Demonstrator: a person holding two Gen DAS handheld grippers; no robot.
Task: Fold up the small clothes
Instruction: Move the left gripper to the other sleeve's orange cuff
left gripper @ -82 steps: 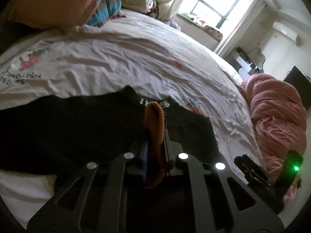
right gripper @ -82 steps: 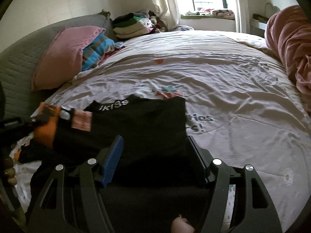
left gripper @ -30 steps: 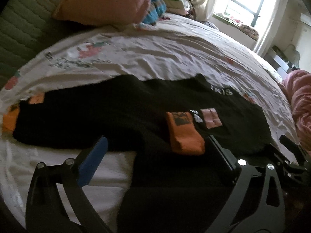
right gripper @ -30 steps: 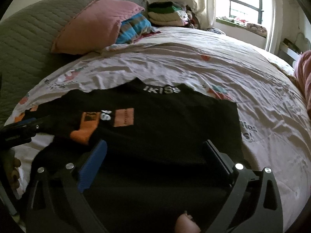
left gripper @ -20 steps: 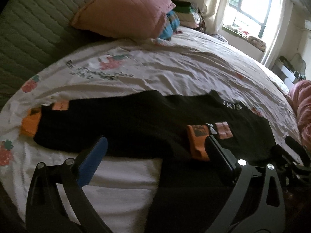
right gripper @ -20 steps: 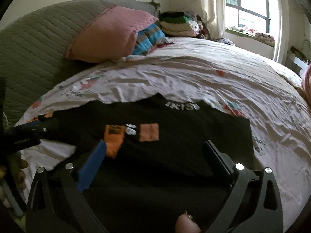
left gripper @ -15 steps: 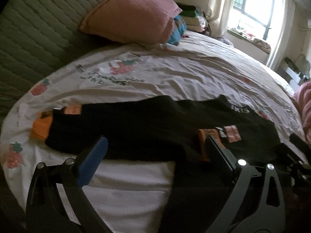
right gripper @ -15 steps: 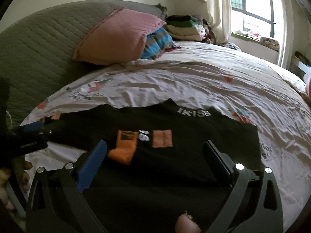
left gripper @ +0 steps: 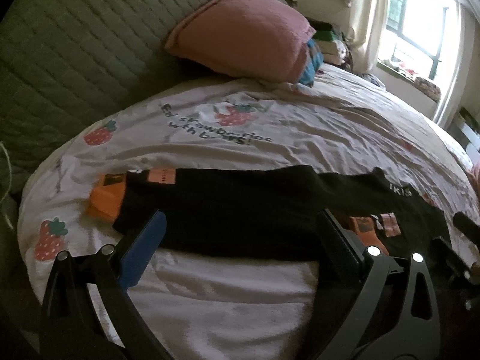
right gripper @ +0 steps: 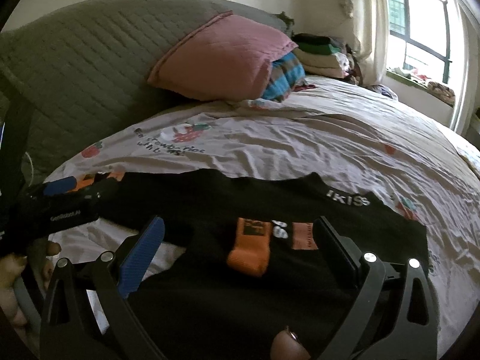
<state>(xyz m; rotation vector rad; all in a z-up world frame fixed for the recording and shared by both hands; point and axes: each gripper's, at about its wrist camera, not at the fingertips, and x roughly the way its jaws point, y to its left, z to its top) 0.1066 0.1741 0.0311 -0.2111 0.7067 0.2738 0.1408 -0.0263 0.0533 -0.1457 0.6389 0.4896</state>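
Observation:
A black long-sleeved top with orange cuffs lies flat on the strawberry-print bedsheet. One sleeve is folded across the body, its orange cuff resting on the chest. The other sleeve stretches out to the left, ending in an orange cuff. My left gripper is open and empty above that outstretched sleeve. My right gripper is open and empty above the body of the top. The left gripper also shows in the right wrist view, at the left.
A pink pillow leans on the grey quilted headboard. A blue striped cloth and a stack of folded clothes lie behind it. A window is at the far right.
The left gripper let go of the orange cuff on the body, opened, and moved left over the other sleeve. The right gripper drew back and turned left.

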